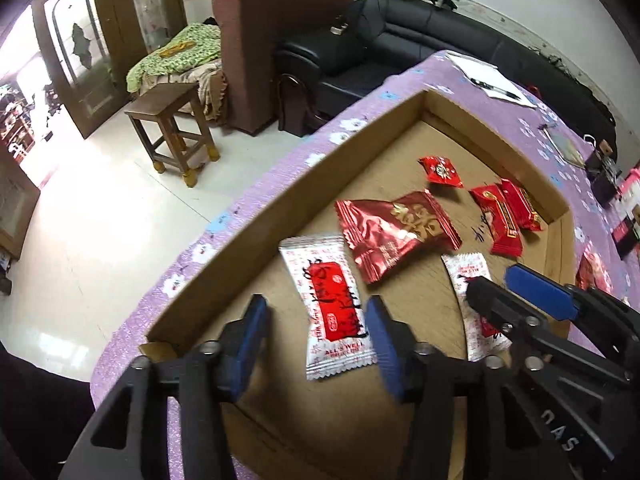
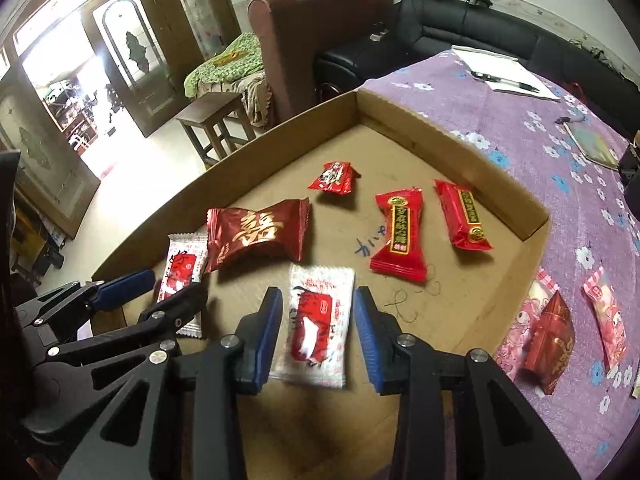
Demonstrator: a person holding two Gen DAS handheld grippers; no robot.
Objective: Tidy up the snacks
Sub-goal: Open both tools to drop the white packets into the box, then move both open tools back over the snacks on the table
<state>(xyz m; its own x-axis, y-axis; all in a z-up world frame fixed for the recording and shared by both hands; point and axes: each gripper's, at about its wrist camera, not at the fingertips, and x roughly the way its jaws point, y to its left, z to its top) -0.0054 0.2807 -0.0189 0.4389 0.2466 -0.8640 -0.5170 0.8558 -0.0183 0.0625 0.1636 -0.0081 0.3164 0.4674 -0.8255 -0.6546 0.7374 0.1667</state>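
both sets of jaws stand spread wide with nothing between the pads. your left gripper (image 1: 316,336) hangs over one white candy packet (image 1: 332,304), and your right gripper (image 2: 318,330) hangs over the other white packet (image 2: 316,328); each packet lies flat on the floor of the cardboard tray (image 2: 536,220), framed by the blue pads but, as far as the views show, not touched by them.

you seem to be partway through the sorting: the two white packets sit side by side at the near end, so they look placed or about to be nudged into line. which of the two it is cannot be told from here.

a little further in lies the big dark red packet with gold lettering (image 2: 260,232), its corner lying over the left white packet's edge. beyond that sit two bright red bars (image 2: 400,232) close together, and a small red candy (image 2: 334,178) nearer the far corner.

off the tray, on the purple flowered table (image 2: 520,128) to your right, several pink and red snacks (image 2: 552,340) lie loose. those look like the next job: you would swing the right gripper across, come down over one packet's narrow width, close gently so the wrapper does not crumple, and carry it into the bare patch of tray by the right wall.
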